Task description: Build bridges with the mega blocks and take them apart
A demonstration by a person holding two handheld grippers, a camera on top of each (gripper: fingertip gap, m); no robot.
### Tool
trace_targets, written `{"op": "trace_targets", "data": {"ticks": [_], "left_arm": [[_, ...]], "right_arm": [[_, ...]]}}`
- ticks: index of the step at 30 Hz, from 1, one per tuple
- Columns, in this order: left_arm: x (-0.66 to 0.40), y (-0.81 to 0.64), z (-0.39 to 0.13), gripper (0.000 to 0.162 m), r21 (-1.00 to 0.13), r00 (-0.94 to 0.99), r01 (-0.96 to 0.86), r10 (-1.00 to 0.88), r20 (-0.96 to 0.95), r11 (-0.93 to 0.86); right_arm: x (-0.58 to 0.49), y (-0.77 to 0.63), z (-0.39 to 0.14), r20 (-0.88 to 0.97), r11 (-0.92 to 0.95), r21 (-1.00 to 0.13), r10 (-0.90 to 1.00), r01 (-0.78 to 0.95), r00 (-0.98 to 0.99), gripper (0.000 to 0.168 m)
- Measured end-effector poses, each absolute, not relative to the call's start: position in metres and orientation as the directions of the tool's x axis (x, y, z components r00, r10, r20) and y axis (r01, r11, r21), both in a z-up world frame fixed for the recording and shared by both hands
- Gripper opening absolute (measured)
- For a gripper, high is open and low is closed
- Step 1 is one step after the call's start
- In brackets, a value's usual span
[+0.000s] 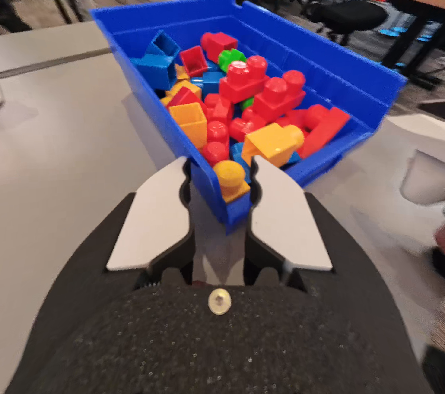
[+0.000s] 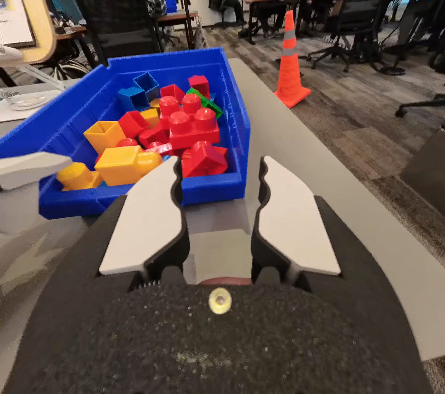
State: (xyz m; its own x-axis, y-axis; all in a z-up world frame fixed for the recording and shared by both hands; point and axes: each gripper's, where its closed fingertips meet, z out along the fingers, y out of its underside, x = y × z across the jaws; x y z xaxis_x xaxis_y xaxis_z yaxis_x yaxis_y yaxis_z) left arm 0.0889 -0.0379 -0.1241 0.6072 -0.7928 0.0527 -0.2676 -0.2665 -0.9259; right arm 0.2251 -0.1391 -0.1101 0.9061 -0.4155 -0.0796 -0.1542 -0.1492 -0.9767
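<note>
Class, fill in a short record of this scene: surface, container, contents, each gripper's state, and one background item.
surface: grey table
container: blue bin on the table
contents: loose blocks, mostly red and yellow, some blue and green
left gripper: open, at the bin's near corner, holding nothing
right gripper: open, before the bin, holding nothing
background: orange cone on the floor

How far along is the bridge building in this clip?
Nothing looks built: all the blocks seen, such as the red two-stud block, lie loose in the blue bin, and the grey table shows no bridge. In hand: the left gripper, jaws open, hovers over the bin's near corner by a yellow block. The right gripper is open and empty. Building and dismantling remain.
</note>
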Motion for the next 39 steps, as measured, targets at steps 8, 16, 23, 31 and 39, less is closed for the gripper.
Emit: {"op": "trace_targets", "data": {"ticks": [8,16,23,31,39], "left_arm": [[0.049,-0.013,-0.126,0.006,-0.91,0.745,-0.223,-0.663,0.072,-0.349],[0.02,-0.025,-0.121,0.004,-0.926,0.762,-0.221,-0.647,0.031,-0.305],[-0.069,-0.023,-0.093,0.004,-0.954,0.819,-0.197,-0.573,-0.035,-0.224],[-0.242,-0.009,-0.071,0.004,-0.962,0.94,-0.144,-0.335,-0.06,-0.232],[-0.306,0.01,-0.118,0.005,-0.924,0.968,-0.161,-0.237,-0.081,-0.345]], "right_arm": [[0.225,-0.126,-0.122,-0.111,-0.209,-0.954,-0.417,-0.214,0.902,0.055],[0.189,-0.117,-0.122,-0.167,-0.221,-0.939,-0.378,-0.264,0.911,0.004],[0.106,-0.097,-0.088,-0.185,-0.126,-0.965,-0.295,-0.23,0.937,0.003],[-0.054,-0.031,-0.071,-0.185,-0.169,-0.967,-0.043,-0.189,0.982,0.003],[-0.114,0.014,-0.117,-0.161,-0.317,-0.939,0.063,-0.133,0.985,0.003]]}}
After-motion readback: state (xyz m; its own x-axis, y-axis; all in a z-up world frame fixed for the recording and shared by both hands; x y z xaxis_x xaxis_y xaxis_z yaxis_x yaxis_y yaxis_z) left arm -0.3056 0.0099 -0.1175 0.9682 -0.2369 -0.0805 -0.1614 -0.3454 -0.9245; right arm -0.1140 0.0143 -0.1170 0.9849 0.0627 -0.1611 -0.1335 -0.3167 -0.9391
